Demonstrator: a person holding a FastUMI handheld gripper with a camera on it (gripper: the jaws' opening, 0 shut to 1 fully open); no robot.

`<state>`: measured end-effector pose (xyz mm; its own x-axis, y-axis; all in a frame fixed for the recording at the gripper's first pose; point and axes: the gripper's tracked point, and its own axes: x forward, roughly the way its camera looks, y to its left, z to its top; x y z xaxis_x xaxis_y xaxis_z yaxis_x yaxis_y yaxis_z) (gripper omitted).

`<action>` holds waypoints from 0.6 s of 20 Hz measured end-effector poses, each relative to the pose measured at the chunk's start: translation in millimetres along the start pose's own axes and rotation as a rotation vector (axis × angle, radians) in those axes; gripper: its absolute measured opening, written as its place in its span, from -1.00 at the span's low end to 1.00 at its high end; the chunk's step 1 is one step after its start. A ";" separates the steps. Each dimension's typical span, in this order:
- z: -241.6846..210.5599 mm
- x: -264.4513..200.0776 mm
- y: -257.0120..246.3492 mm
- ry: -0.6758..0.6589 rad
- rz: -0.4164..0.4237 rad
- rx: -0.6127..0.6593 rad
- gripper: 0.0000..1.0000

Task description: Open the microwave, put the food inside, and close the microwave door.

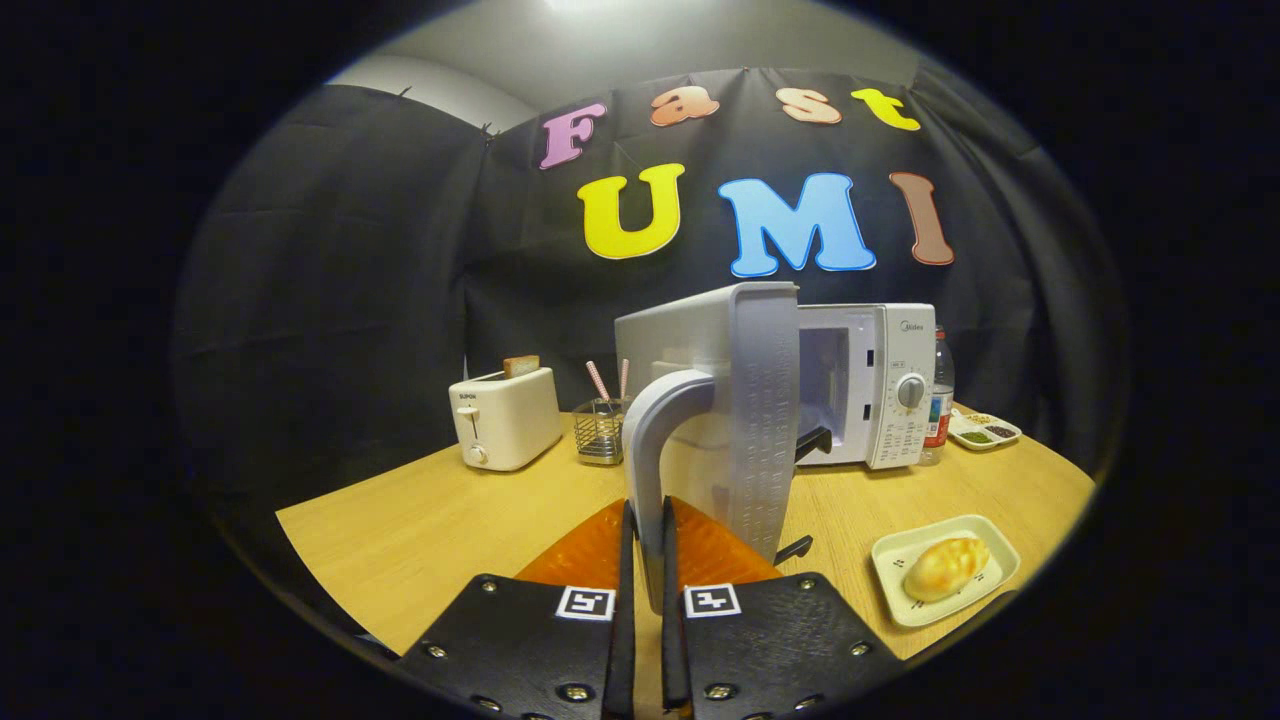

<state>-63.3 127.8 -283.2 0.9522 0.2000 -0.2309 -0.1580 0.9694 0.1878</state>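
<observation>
Gripper: your gripper is clenched on the door handle, one finger on each side of it.
Door: the microwave door stands swung well out, edge-on toward you; cavity open behind it.
Microwave: white microwave at the far right of the table.
Food: one bun on one white tray, near right of your fingers, well apart from the cavity.
Step, judged: opening looks about done; food not yet in.
How to: pull along the hinge arc, don't twist the handle; let go only once the door holds wide enough to pass the tray; back off straight.
Risk: the door edge sits near the tray, so clear it before reaching.
Counts: one toaster with one slice, one wire holder with two straws, one bottle, one divided dish.
</observation>
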 end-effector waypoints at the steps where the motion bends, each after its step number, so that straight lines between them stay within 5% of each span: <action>1: -2.0 -0.5 13.0 -0.007 0.001 -0.008 -0.78; 6: -3.1 -7.3 60.4 -0.045 0.012 -0.064 -0.79; 12: 7.4 -35.9 85.3 -0.094 0.133 -0.101 -0.79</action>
<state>-109.0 202.3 -251.8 0.9405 0.3181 -0.1197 -0.3054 0.9455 0.1129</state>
